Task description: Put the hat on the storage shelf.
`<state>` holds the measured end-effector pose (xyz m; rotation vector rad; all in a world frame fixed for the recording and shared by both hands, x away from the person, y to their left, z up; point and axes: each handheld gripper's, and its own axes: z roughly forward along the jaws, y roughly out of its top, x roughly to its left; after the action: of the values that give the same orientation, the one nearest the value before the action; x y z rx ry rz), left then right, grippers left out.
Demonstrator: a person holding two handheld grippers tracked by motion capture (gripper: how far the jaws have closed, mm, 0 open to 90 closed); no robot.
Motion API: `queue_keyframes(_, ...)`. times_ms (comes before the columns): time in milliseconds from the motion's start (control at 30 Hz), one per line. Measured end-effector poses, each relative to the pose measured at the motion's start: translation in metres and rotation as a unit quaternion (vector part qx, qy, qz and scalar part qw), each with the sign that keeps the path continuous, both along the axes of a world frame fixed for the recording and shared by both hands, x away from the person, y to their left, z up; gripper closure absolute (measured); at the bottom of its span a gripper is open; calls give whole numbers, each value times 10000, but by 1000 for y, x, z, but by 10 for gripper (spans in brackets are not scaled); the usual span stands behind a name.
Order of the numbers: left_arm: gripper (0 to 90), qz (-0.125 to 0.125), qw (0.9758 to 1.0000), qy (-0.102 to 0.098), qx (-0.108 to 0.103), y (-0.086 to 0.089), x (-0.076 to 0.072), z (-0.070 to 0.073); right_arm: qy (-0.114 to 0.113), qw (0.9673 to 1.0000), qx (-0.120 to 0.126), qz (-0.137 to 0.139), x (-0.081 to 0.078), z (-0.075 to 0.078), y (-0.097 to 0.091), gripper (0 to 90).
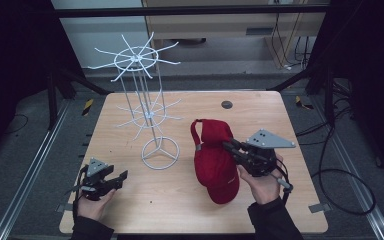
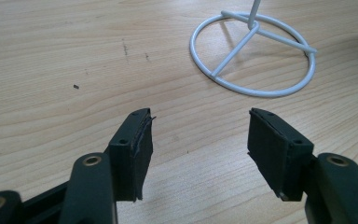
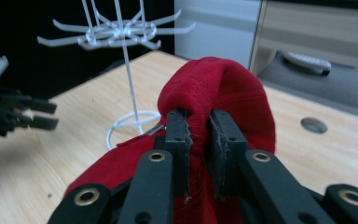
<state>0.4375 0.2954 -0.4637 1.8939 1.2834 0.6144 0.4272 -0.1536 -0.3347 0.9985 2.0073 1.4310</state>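
Note:
A red cap lies right of centre on the wooden table, its crown bunched up toward the back. My right gripper is shut on the cap's fabric at the crown; in the right gripper view the red cloth is pinched between the two black pads. A white wire rack with two tiers of hooks stands left of the cap on a ring base. My left gripper rests near the front left, open with nothing between its fingers.
The table has a round grommet hole at the back right. Black frame bars and cables surround the table on the floor. In the right gripper view the other gripper appears at far left.

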Motion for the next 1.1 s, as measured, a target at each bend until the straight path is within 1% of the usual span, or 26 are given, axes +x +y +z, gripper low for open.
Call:
queue_keyframes(100, 401, 0, 10000, 7, 2, 0, 0, 0, -122, 9998, 138, -6, -2, 10, -4, 792)
queue_keyframes(133, 401, 0, 10000, 4, -1, 0, 0, 0, -206, 9996, 171, -16, -3, 15, -5, 792)
queue_keyframes(167, 401, -5, 10000, 8, -1, 0, 0, 0, -303, 9993, 224, -33, -5, 23, -6, 792)
queue_keyframes(200, 401, -5, 10000, 13, -3, 0, 0, 0, -303, 9993, 224, -33, -5, 23, -6, 792)
queue_keyframes(300, 401, -17, 10000, 42, -7, 0, 1, 0, -453, 9986, 275, -54, -6, 34, -8, 792)
queue_keyframes(433, 400, -13, 10000, 53, -23, 0, 1, -1, -660, 9969, 429, -77, -5, 48, -8, 792)
queue_keyframes(500, 400, -18, 10000, 66, -29, 1, 1, -1, -733, 9962, 464, -89, -4, 54, -8, 793)
queue_keyframes(633, 397, -20, 9999, 95, -41, 0, 1, -1, -871, 9943, 614, -83, 0, 67, -5, 793)
queue_keyframes(733, 397, -16, 10000, 83, -46, 1, 1, -1, -1008, 9924, 707, -65, 3, 77, -1, 793)
queue_keyframes(767, 398, -16, 10000, 79, -50, 1, 1, -1, -1111, 9908, 766, -68, 4, 83, 2, 793)
queue_keyframes(800, 398, -14, 10000, 78, -56, 1, 1, -1, -1111, 9908, 766, -68, 4, 83, 2, 793)
queue_keyframes(833, 398, -18, 10000, 77, -55, 1, 1, -1, -1140, 9901, 817, -74, 4, 86, 3, 793)
queue_keyframes(900, 399, -20, 10000, 80, -45, 1, 1, -1, -1284, 9878, 883, -65, 4, 94, 4, 793)
queue_keyframes(933, 399, -20, 10000, 80, -44, 1, 1, -1, -1316, 9872, 904, -71, 4, 96, 4, 793)
queue_keyframes(967, 400, -22, 10000, 81, -40, 1, 1, -1, -1421, 9851, 965, -83, 2, 105, 4, 793)
queue_keyframes(1033, 400, -26, 10000, 83, -36, 1, 1, -1, -1458, 9845, 975, -79, 2, 108, 4, 793)
queue_keyframes(1100, 400, -27, 10000, 87, -39, 1, 1, -1, -1555, 9824, 1032, -93, 1, 116, 4, 792)
